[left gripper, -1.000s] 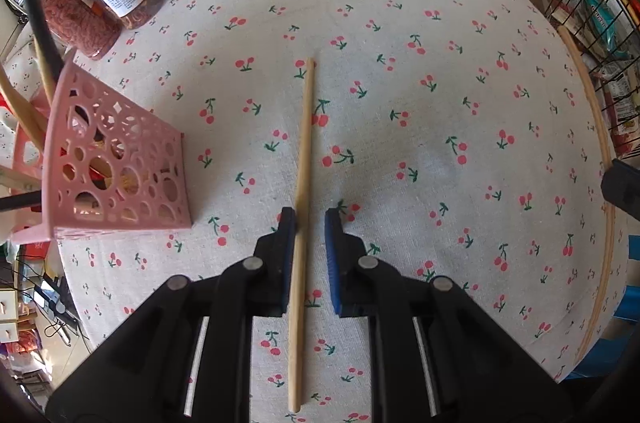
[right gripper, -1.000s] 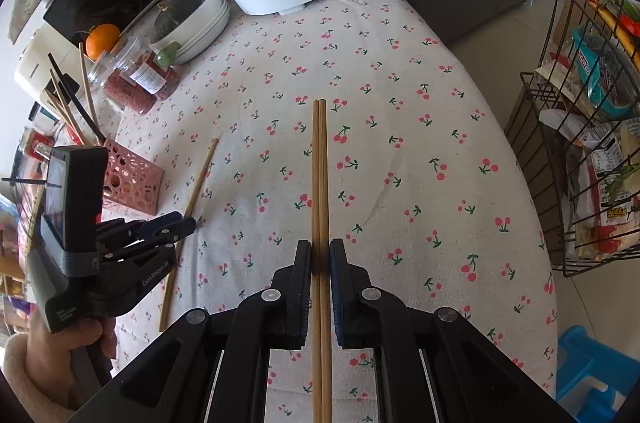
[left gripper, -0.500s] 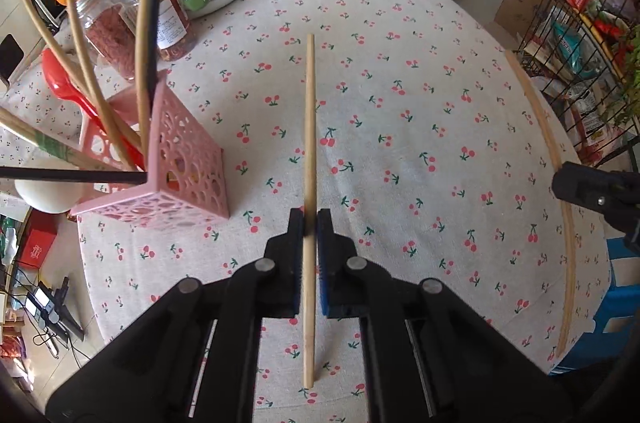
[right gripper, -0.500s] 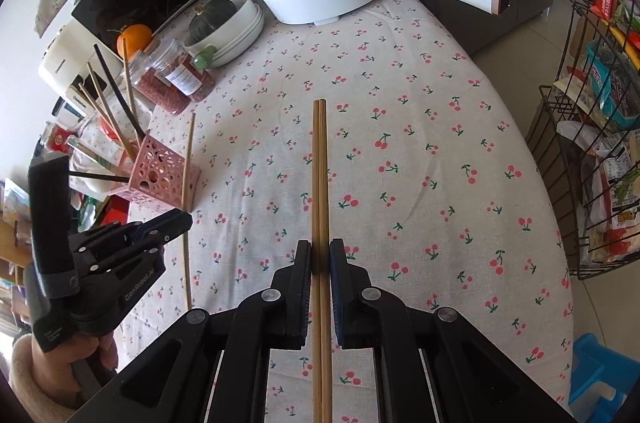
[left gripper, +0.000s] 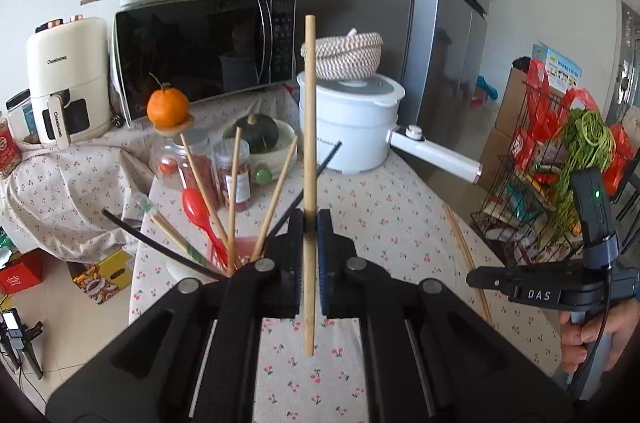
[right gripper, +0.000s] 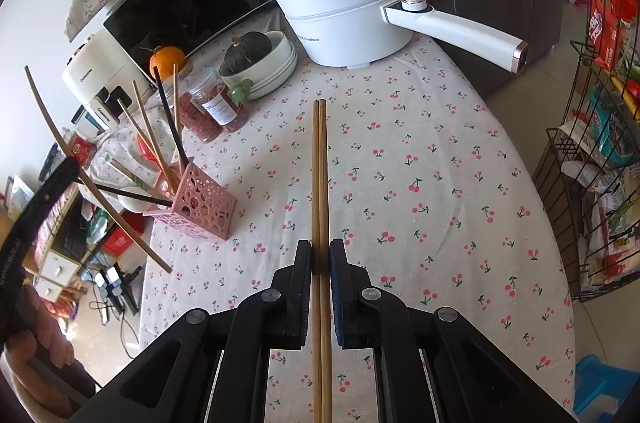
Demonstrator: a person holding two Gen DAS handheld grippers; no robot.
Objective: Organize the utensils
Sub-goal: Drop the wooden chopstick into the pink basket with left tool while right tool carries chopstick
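Observation:
My left gripper is shut on a single wooden chopstick and holds it upright in the air, above the table. In the right wrist view this chopstick slants at the far left, beside the pink perforated utensil holder. The holder stands on the table's left side with several chopsticks and a red spoon in it. My right gripper is shut on a pair of brown chopsticks, held level above the cherry-print tablecloth. The right gripper also shows at the right in the left wrist view.
A white electric pot with a long handle stands at the table's back. White bowls with a green squash, jars, an orange and a microwave lie behind the holder. A wire rack stands right of the table.
My left gripper has lifted its chopstick off the table and tipped up, so it now stands upright above the holder's side. My right gripper has kept its pair and shifted slightly.

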